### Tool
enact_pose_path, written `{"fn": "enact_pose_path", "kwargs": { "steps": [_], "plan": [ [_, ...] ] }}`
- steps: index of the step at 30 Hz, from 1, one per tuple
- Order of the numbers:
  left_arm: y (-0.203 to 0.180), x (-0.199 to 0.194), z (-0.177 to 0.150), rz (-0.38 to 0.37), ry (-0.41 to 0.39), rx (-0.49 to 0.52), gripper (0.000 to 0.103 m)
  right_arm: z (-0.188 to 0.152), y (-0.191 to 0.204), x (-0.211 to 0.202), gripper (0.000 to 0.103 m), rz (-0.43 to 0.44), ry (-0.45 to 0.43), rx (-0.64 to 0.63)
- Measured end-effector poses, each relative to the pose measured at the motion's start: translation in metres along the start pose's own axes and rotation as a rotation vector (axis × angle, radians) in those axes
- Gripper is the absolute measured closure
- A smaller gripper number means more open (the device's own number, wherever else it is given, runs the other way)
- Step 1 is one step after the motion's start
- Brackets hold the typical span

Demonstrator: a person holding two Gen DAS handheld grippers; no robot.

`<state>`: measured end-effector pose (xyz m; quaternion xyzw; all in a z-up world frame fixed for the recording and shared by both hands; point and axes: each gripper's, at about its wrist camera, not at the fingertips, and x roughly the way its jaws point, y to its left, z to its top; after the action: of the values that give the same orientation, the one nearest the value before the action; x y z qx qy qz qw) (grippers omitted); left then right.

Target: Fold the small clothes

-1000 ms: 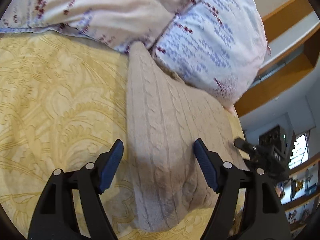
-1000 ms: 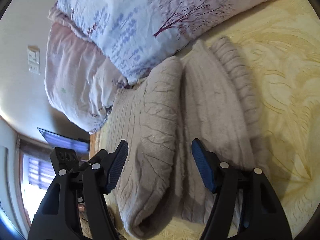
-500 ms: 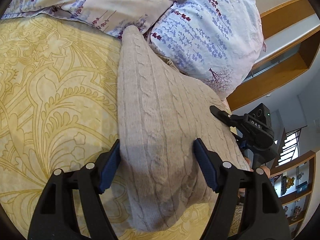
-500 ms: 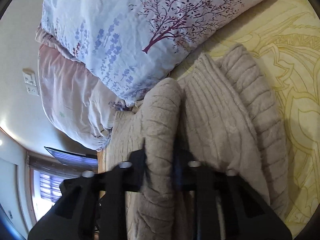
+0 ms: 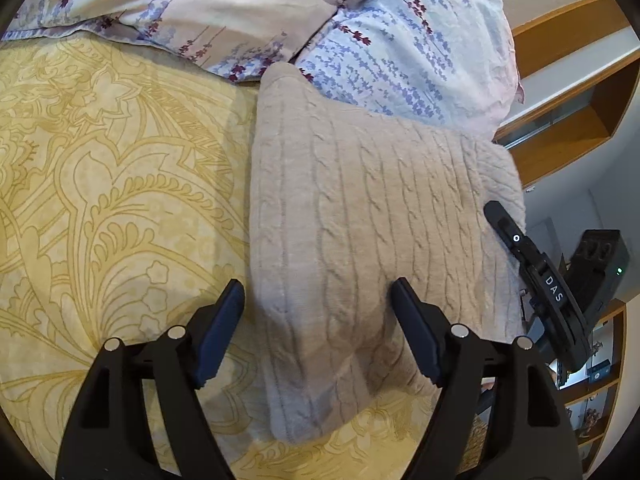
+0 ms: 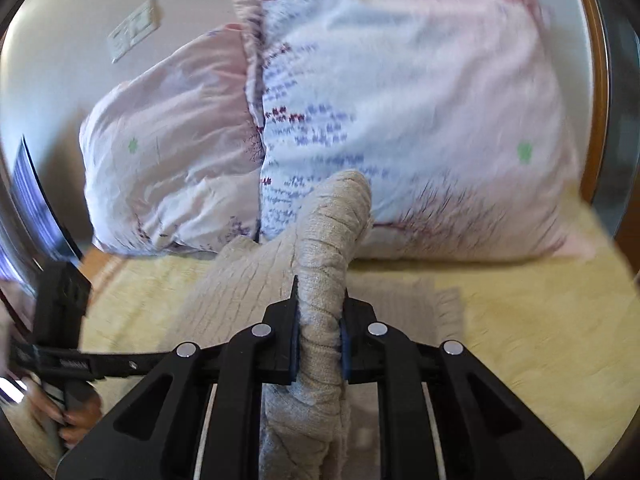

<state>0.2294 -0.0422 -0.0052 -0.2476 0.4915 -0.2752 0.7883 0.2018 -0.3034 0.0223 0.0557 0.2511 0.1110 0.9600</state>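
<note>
Knitwear fills the middle of both views: a beige cable-knit sweater [image 5: 360, 240] is spread on a yellow patterned bedspread [image 5: 100, 200], its far edge lying against the floral pillows [image 5: 400, 40] at twelve o'clock in the left wrist view. The left gripper [image 5: 316, 336] is seen at six o'clock with its jaws spread wide and opening further. The near part of the sweater lies between the two blue pads [image 5: 222, 332], but it is not pressed by the left one, which stands over the bedspread just beside the sweater's left edge. Whether the right pad touches the knit cannot be told.

In the right wrist view, the right gripper [image 6: 319, 336] is shown at six o'clock with its jaws closing, and a bunched fold of the sweater [image 6: 324, 248] is pinched between the pads. The gripped fold is lifted into a rolled ridge that runs from the jaws toward twelve o'clock, where its rounded end is seen in front of the blue-and-pink pillow [image 6: 420, 100]. More of the knit is draped toward ten o'clock, and a flat ribbed part [image 6: 400, 300] is left lying on the bedspread [image 6: 520, 340] toward two o'clock. This view is blurred.

At eight o'clock in the same view, a black gripper body is seen with a hand [image 6: 76, 412] wrapped around its handle. A wall switch plate [image 6: 134, 28] is seen at eleven o'clock.
</note>
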Motion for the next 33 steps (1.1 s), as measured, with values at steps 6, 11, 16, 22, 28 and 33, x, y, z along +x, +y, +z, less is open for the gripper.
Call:
{"fn": "enact_pose_path", "kwargs": {
  "steps": [6,11,16,22,28,33],
  "plan": [
    [-0.010,0.004,-0.005,-0.006,0.017,0.033,0.027,-0.006,-0.011,-0.008,0.088,-0.077,-0.001,-0.042],
    [-0.018,0.007,-0.009,-0.007,0.033,0.061,0.028,-0.012,-0.024,-0.010,0.088,-0.116,-0.001,-0.015],
    [-0.022,0.014,-0.012,0.002,0.056,0.078,0.028,-0.020,-0.043,-0.005,0.088,-0.153,0.010,0.029],
    [-0.021,0.021,-0.012,0.005,0.079,0.071,0.029,-0.041,-0.076,0.043,0.086,-0.148,0.165,0.150],
    [-0.020,0.017,-0.012,-0.004,0.077,0.073,0.029,-0.044,-0.109,0.017,0.054,-0.115,0.143,0.348],
    [-0.019,0.012,-0.018,-0.021,0.080,0.066,0.029,-0.070,-0.122,-0.027,0.051,0.076,0.129,0.503]
  ]
}}
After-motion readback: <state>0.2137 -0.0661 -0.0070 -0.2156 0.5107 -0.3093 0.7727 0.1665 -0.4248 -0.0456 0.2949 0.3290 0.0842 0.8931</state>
